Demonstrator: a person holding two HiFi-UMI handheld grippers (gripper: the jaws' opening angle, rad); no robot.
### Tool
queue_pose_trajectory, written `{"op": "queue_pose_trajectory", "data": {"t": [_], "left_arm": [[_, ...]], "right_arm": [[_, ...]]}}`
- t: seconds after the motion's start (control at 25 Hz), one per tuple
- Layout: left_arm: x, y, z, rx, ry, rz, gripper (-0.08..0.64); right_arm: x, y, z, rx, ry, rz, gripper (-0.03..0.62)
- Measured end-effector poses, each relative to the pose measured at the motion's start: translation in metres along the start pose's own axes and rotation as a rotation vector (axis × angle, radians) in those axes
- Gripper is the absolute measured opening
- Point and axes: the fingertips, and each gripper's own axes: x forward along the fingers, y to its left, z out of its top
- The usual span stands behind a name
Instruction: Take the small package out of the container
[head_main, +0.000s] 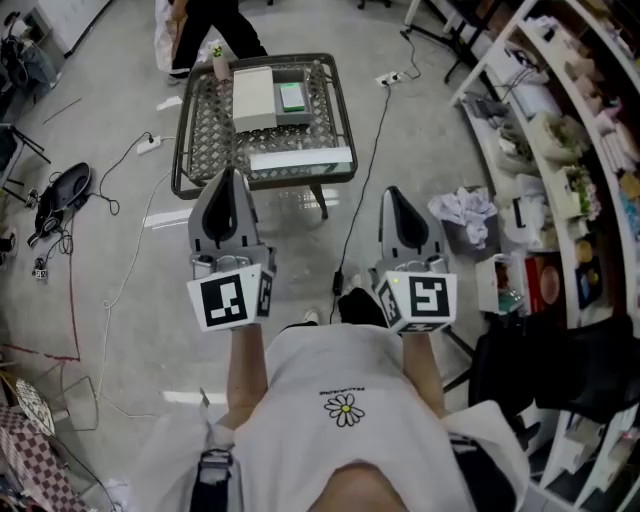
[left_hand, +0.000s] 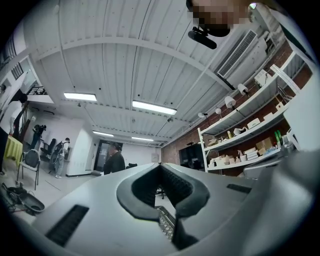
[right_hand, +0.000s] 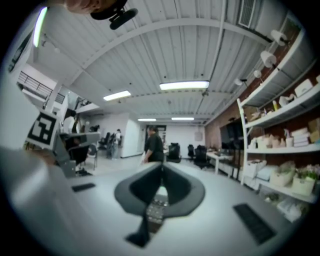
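A low table (head_main: 181, 150) with a woven mesh top stands ahead of me. On it, a grey open container (head_main: 296, 104) holds a small green package (head_main: 292, 97), with a white box (head_main: 254, 97) to its left. My left gripper (head_main: 230, 173) hangs short of the table's near edge, its jaws together and nothing between them. My right gripper (head_main: 392, 190) is level with it, off the table's near right corner, also shut and holding nothing. In the left gripper view the left gripper (left_hand: 160, 166) points a little upward. In the right gripper view the right gripper (right_hand: 162, 165) points level across the room.
A white strip (head_main: 300, 159) lies along the table's near edge and a small bottle (head_main: 219, 62) stands at its far left corner. A person (head_main: 215, 25) stands beyond the table. Cables and a power strip (head_main: 149, 144) lie on the floor to the left; shelving (head_main: 560, 170) lines the right.
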Motion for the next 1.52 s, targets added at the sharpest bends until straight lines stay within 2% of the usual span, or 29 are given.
{"op": "queue_pose_trajectory", "data": {"t": [0.28, 0.44, 0.52, 0.76, 0.96, 1.2, 1.36, 1.52], "left_arm": [[0.042, -0.004, -0.019, 0.033, 0.014, 0.010, 0.025], [0.078, -0.005, -0.028, 0.053, 0.003, 0.051, 0.025], [0.099, -0.002, -0.031, 0.059, 0.003, 0.067, 0.025], [0.161, -0.003, -0.036, 0.133, 0.047, 0.127, 0.025], [0.219, -0.011, -0.039, 0.141, 0.032, 0.169, 0.025], [0.270, -0.049, -0.040, 0.258, 0.005, 0.140, 0.025], [0.291, -0.054, -0.049, 0.258, 0.030, 0.138, 0.025], [0.302, -0.044, -0.060, 0.242, 0.057, 0.157, 0.025]], "right_arm": [[0.045, -0.017, 0.002, -0.025, -0.044, 0.044, 0.032], [0.082, -0.052, -0.003, 0.103, -0.084, 0.027, 0.032], [0.108, -0.060, -0.006, 0.125, -0.076, 0.044, 0.032], [0.186, -0.084, -0.001, 0.095, -0.073, 0.097, 0.032], [0.244, -0.100, 0.003, 0.022, -0.069, 0.193, 0.032], [0.294, -0.130, -0.007, 0.008, -0.046, 0.214, 0.031], [0.318, -0.142, -0.015, 0.076, -0.025, 0.219, 0.031], [0.332, -0.143, -0.024, 0.059, 0.002, 0.227, 0.031]]}}
